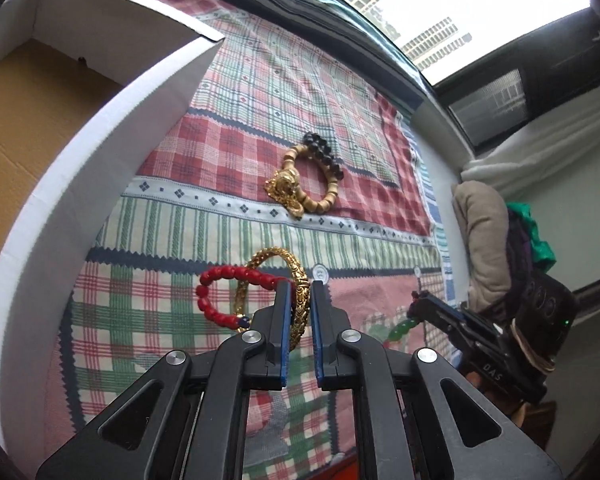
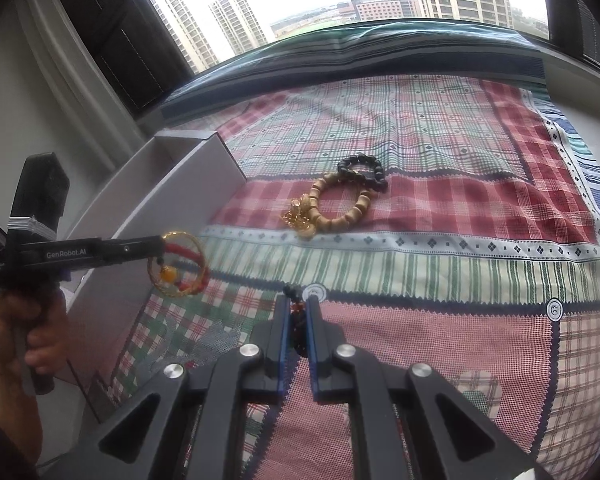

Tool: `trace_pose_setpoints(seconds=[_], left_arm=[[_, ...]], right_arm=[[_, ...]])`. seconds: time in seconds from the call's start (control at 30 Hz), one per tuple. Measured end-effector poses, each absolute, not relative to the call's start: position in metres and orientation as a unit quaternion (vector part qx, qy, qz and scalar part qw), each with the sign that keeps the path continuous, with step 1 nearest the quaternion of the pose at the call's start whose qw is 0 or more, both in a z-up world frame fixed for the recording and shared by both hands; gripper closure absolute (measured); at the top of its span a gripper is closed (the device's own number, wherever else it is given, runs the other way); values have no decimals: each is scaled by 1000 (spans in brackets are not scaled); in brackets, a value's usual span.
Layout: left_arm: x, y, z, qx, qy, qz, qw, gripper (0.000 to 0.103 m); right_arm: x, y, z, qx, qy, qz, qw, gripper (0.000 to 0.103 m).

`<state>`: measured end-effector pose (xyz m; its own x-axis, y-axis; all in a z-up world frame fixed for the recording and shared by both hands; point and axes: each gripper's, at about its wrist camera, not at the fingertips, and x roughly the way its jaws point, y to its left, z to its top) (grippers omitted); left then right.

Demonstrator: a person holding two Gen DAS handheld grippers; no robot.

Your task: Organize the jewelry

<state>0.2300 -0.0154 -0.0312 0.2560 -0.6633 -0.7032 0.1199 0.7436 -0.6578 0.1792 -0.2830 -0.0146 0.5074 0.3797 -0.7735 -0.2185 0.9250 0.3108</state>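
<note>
Two grippers each hold jewelry above the plaid cloth (image 2: pixel 440 320): the left gripper (image 1: pixel 301 292) pinches a gold bangle (image 1: pixel 300 300) with a red bead bracelet (image 1: pixel 220 296) hanging from it, beside the white cardboard box (image 1: pixel 112 152), whose visible interior shows only bare brown floor. The right gripper (image 2: pixel 299 308) clamps a dark bead bracelet (image 2: pixel 298 328). Tan, black and gold pieces (image 2: pixel 340 200) lie heaped on the cloth.

Patchwork cloth (image 2: pixel 440 208): red-white plaid, green-white stripes, pink check, white band with navy diamonds, navy zigzag seams. Box (image 1: pixel 100 152): white walls, brown cardboard floor. Left tool (image 1: pixel 300 292): black, blue pads, grips gold filigree bangle (image 1: pixel 300 300) with red bead bracelet (image 1: pixel 220 280) hanging at 9 o'clock. Right tool (image 2: pixel 298 304): black, blue pads, dark bead strand (image 2: pixel 298 320) with orange flecks. At 12 o'clock on cloth: tan bead bracelet (image 2: pixel 340 208), black bead bracelet (image 2: pixel 364 172), gold ornament (image 2: pixel 300 216).
</note>
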Motion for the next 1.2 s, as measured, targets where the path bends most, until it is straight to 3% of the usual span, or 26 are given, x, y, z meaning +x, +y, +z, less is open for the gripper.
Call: trace_pose_setpoints(seconds=[0.07,0.27,0.33,0.37,0.57,0.7,0.73,1.0,1.07,1.1,1.2], left_arm=[[227,-19,-41,-241,563,-282,738,95],[222,-16,-74,-97,582,-153,793,95],[219,-9,-75,-92,577,-139,800,74],[217,-5,-73,-92,572,-136,804,70],[188,-30,-50,-22,546,-187,817,63],[164,-67,-58,92,516,-170,834,13],[160,-73,-63,116,508,-154,840,8],[172,-89,-105,129,524,-119,833,6],[172,-84,-103,104,520,-134,837,12],[172,-80,-102,86,523,-146,835,34],[171,-67,-90,44,522,-160,837,33]], right_arm=[[178,-280,-13,85,464,177,864,95],[175,-277,-10,82,461,180,865,95],[173,-276,-10,82,462,180,865,95],[172,-276,-10,82,462,181,865,95],[168,-275,-12,79,464,183,863,95],[169,-272,-15,81,466,186,861,95],[169,-271,-15,80,466,187,861,95],[161,-263,-18,71,468,196,859,95],[159,-263,-18,72,468,196,859,95],[158,-263,-18,72,467,197,859,95],[154,-264,-16,72,465,197,860,95]])
